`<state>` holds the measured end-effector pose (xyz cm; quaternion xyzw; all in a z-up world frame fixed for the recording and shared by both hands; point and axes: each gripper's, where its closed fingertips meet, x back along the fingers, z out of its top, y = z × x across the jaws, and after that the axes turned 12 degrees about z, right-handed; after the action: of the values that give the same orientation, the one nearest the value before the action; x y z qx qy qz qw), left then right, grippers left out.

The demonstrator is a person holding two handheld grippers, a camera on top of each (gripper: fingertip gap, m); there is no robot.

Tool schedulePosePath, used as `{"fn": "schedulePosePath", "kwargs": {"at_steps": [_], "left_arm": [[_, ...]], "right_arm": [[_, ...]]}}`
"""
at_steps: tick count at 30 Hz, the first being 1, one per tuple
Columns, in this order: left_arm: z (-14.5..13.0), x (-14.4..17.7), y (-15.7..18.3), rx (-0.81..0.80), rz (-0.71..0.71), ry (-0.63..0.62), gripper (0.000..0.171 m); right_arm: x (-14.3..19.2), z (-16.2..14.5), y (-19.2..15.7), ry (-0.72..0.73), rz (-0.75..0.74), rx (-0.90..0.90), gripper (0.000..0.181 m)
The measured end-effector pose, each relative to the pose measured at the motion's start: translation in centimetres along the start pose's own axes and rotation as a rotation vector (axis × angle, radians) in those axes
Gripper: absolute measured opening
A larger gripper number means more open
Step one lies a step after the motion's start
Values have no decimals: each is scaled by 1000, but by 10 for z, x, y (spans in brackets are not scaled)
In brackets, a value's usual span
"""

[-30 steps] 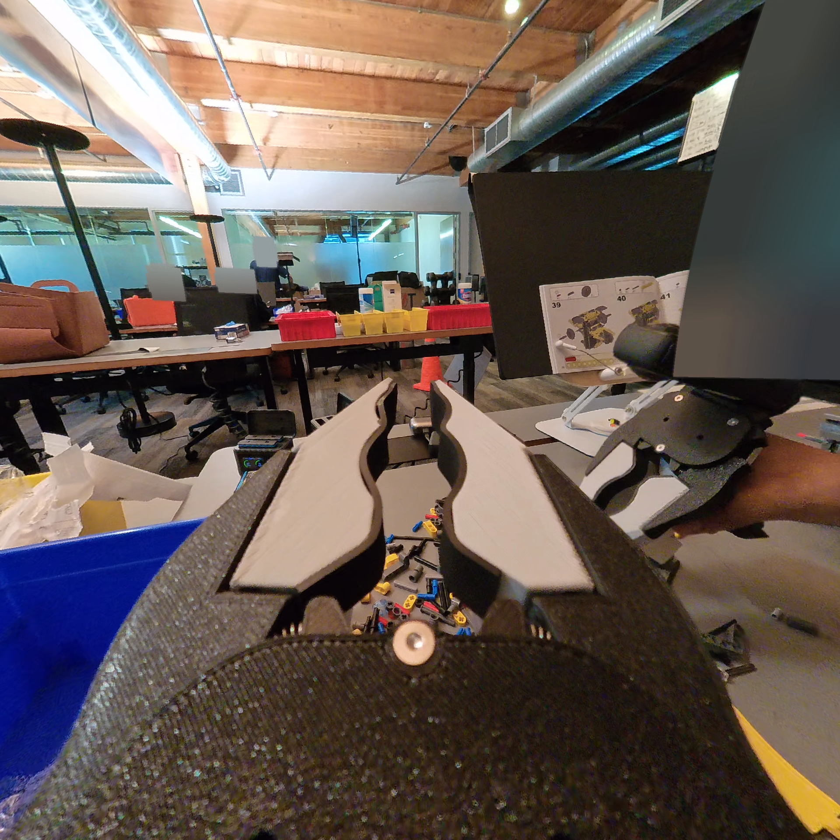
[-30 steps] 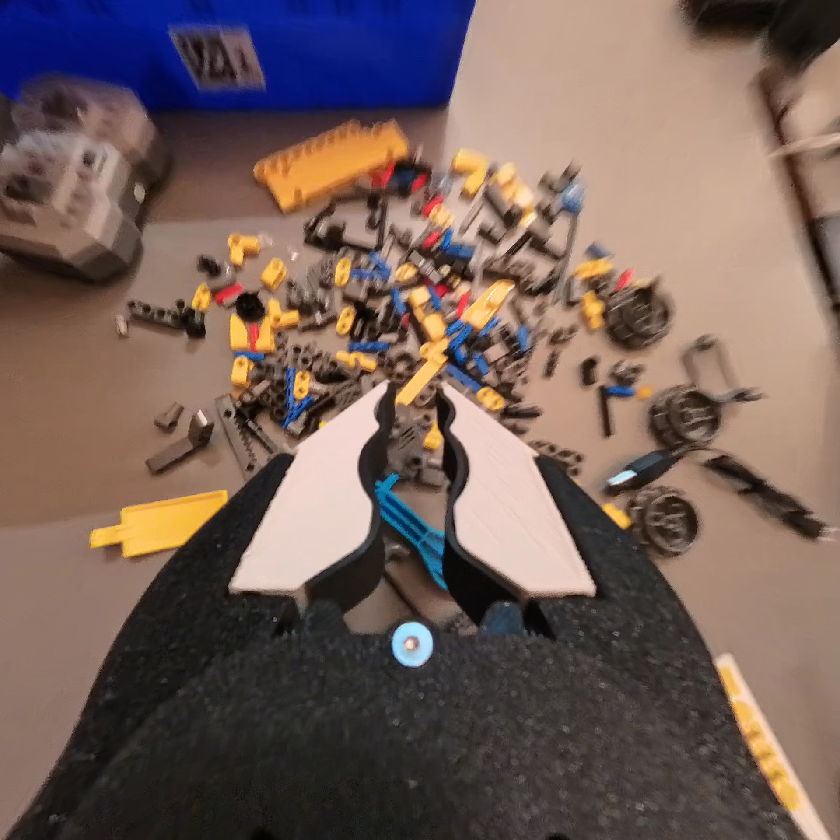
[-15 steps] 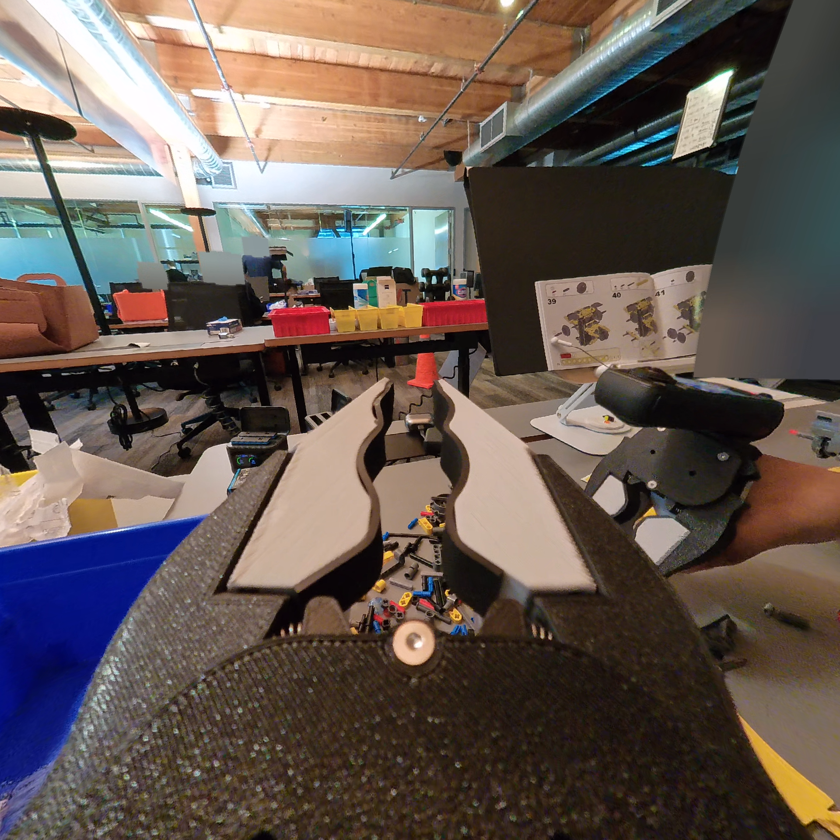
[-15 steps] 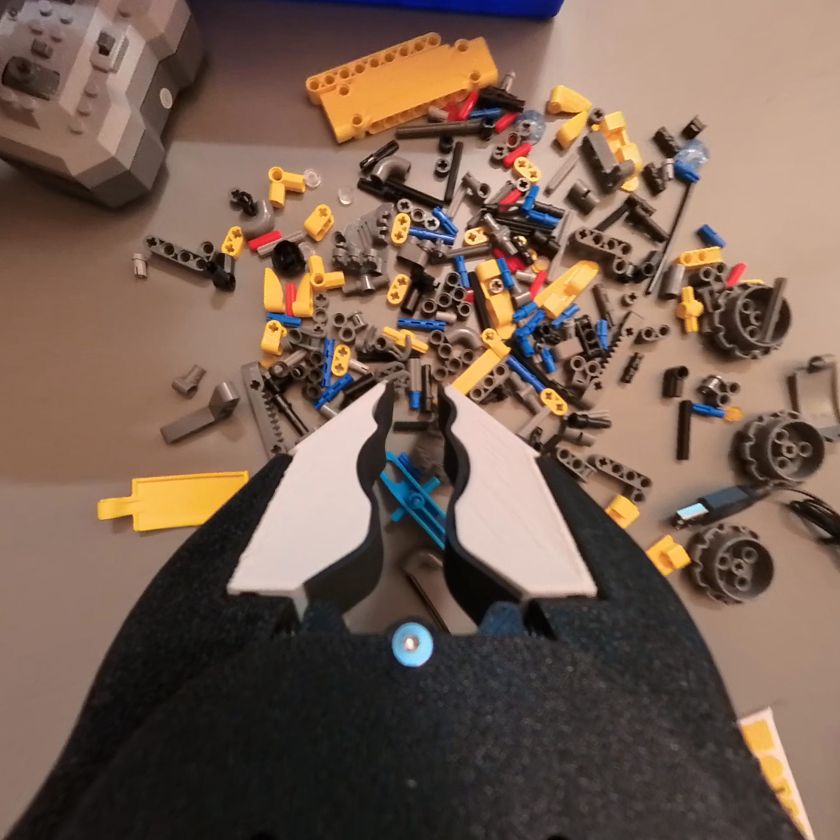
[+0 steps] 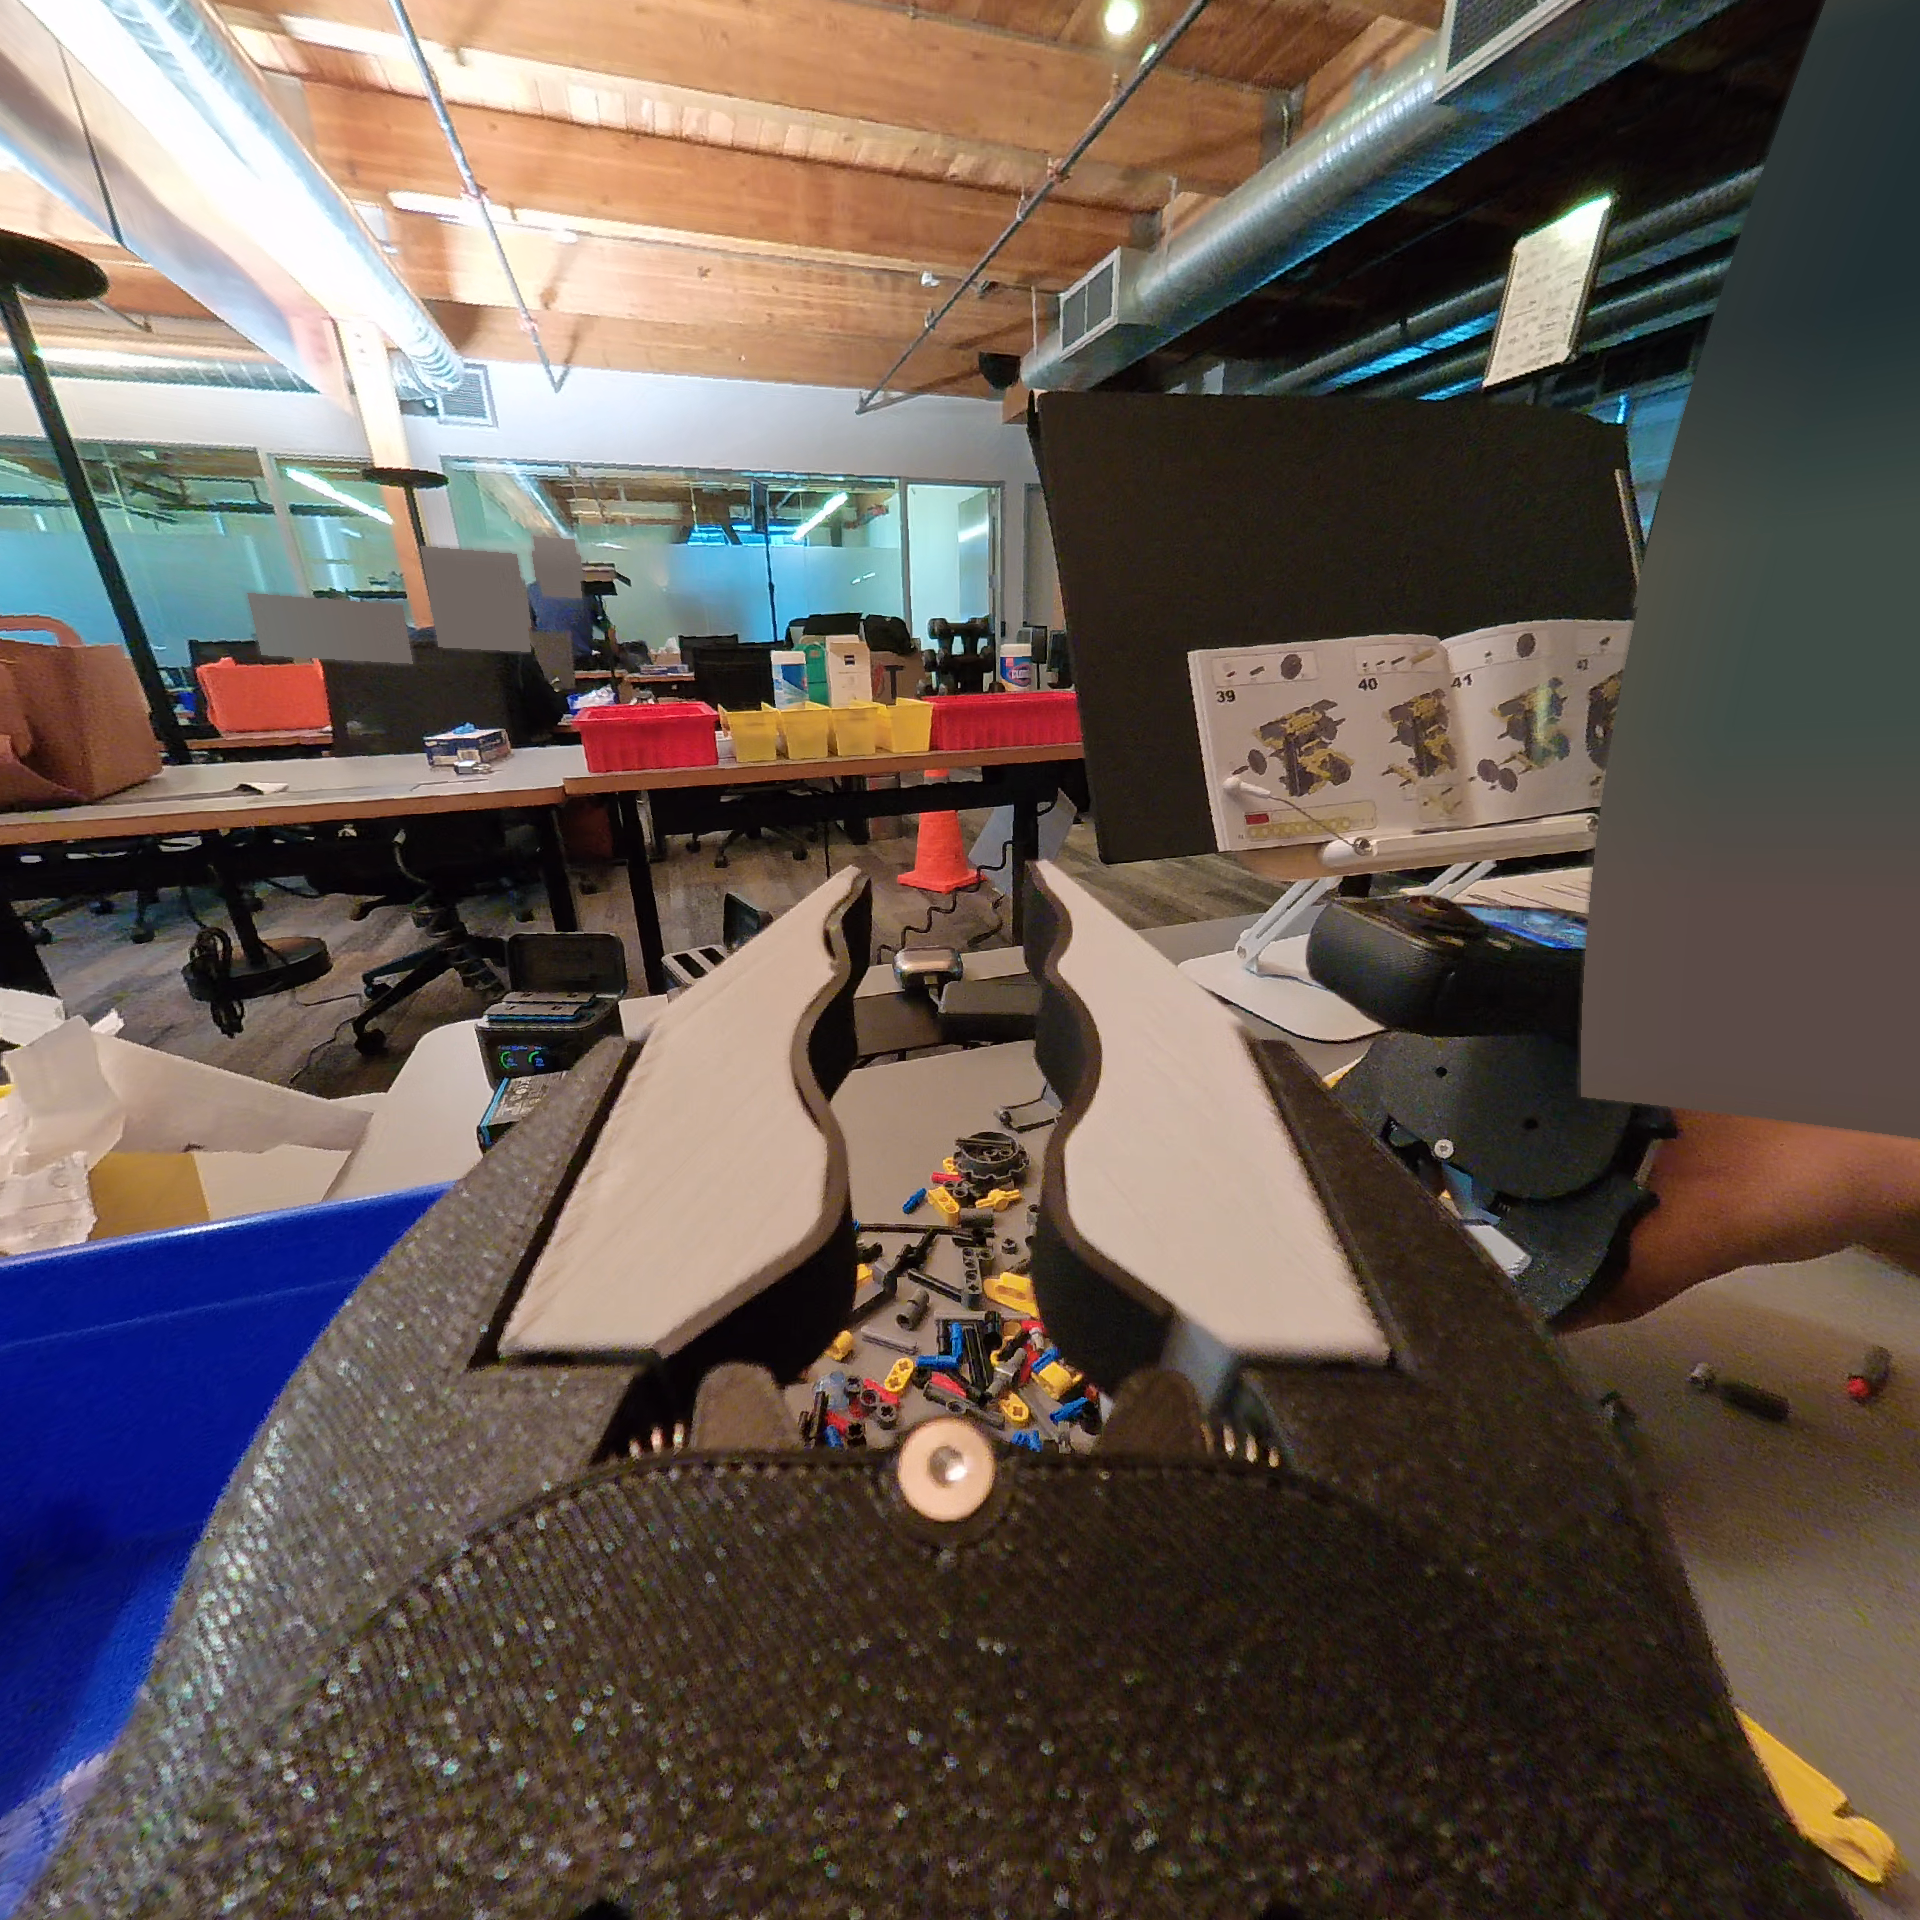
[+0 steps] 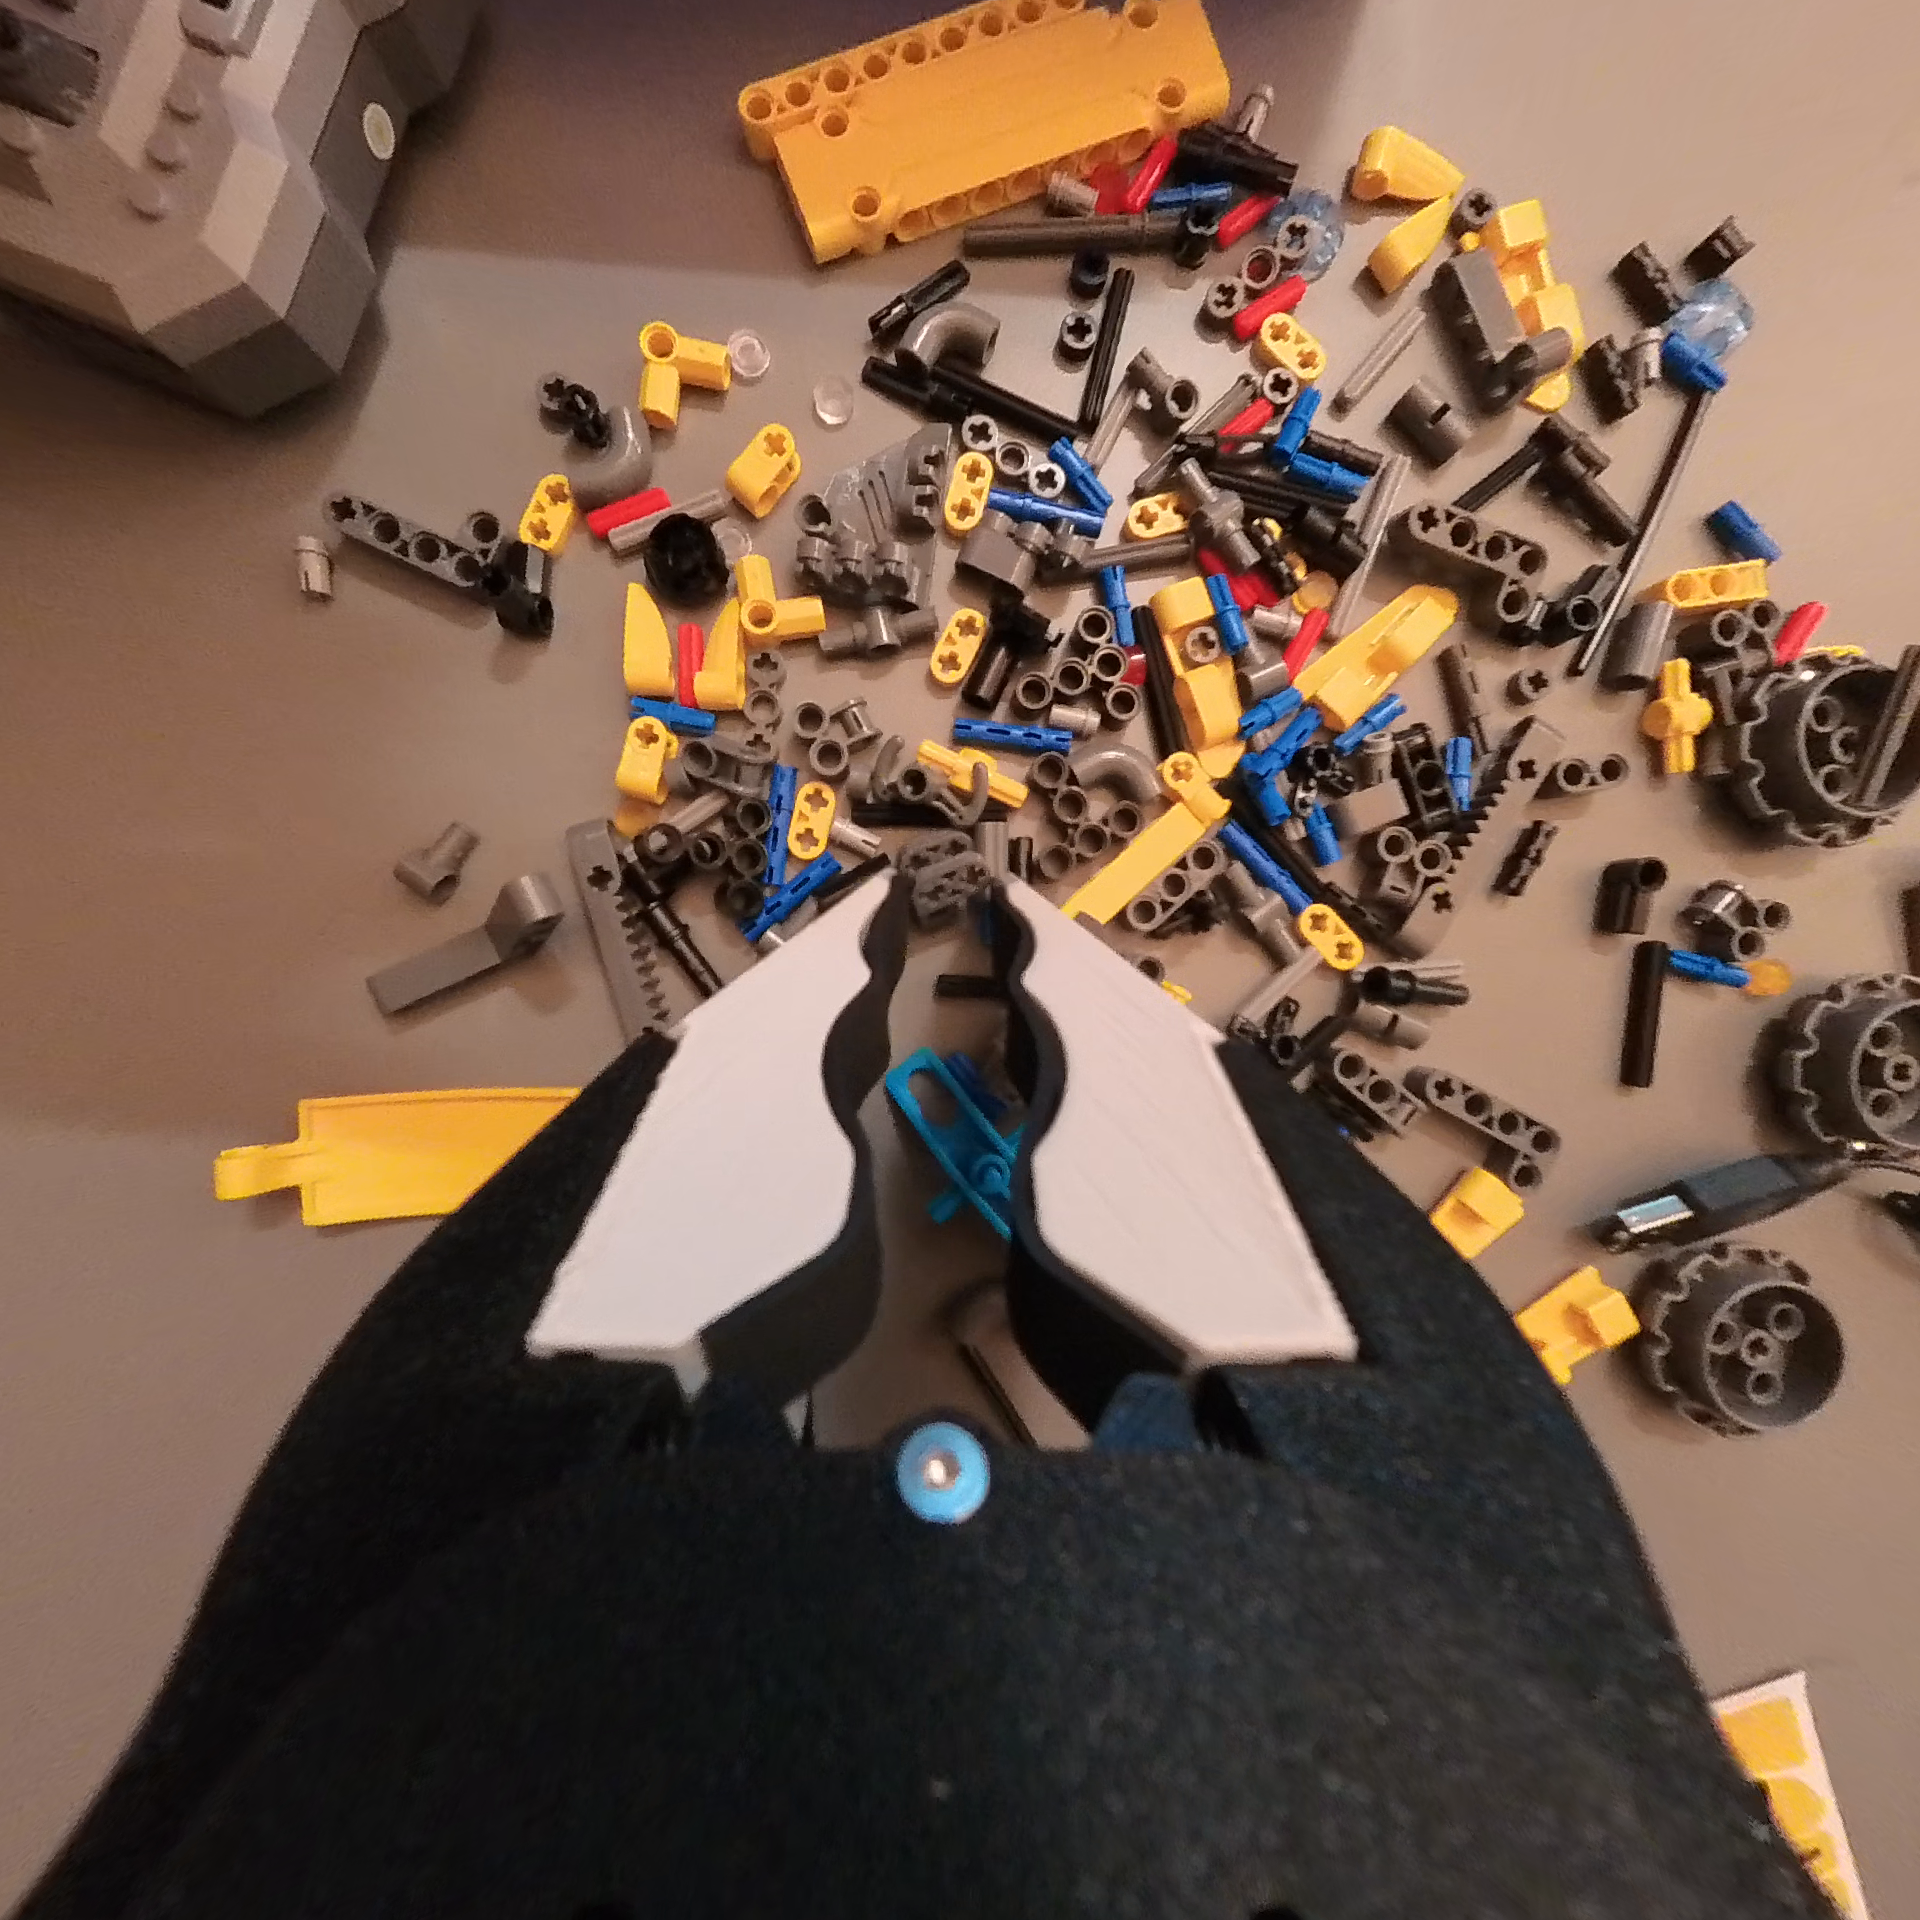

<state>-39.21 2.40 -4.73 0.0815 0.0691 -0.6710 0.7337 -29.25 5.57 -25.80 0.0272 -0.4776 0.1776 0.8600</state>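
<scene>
Since half a second ago, the right gripper (image 6: 940, 899) has come lower over the pile of small building pieces (image 6: 1174, 644), and its fingers have narrowed; the left gripper (image 5: 945, 894) has spread its fingers wider.

From the right wrist view, the right gripper points down at a grey-brown tabletop (image 6: 208, 790). Its two pale fingers stand a little apart, with only a narrow gap at the tips. A small dark grey piece (image 6: 943, 878) lies right at the tips; whether they touch it cannot be told. A light blue piece (image 6: 956, 1132) shows in the gap farther back, seemingly lying on the table below. The pile spreads ahead and to the right: yellow, blue, red, grey and black pins, beams and connectors. A long yellow beam (image 6: 977, 114) lies at the far edge. Dark toothed wheels (image 6: 1735, 1340) sit to the right, a flat yellow paddle-shaped piece (image 6: 395, 1153) to the left, and a grey blocky unit (image 6: 208, 177) at the far left.

From the left wrist view, the left gripper is held up, level, well above the table, open and empty. Through its gap part of the pile (image 5: 956, 1309) is seen. To the right, a hand (image 5: 1745, 1216) holds the right gripper's black body over the table. Behind stands an open instruction booklet (image 5: 1403, 727) on a stand, before a black board (image 5: 1330, 582). A blue bin (image 5: 135, 1455) sits at left.
</scene>
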Motion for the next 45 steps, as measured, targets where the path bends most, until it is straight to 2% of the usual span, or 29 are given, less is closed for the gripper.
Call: {"fn": "schedulePosePath", "kwargs": {"at_steps": [10, 14, 23, 45], "left_arm": [[-1, 0, 0, 1, 1, -3, 27], [-1, -1, 0, 1, -1, -6, 28], [-1, -1, 1, 0, -1, -7, 28], [-2, -1, 1, 8, -7, -12, 28]], "right_arm": [[24, -2, 8, -3, -53, -5, 15], [30, -10, 2, -54, -35, 1, 15], [11, -19, -2, -172, -60, 55, 15], [9, -5, -14, -114, -18, 83, 18]]}}
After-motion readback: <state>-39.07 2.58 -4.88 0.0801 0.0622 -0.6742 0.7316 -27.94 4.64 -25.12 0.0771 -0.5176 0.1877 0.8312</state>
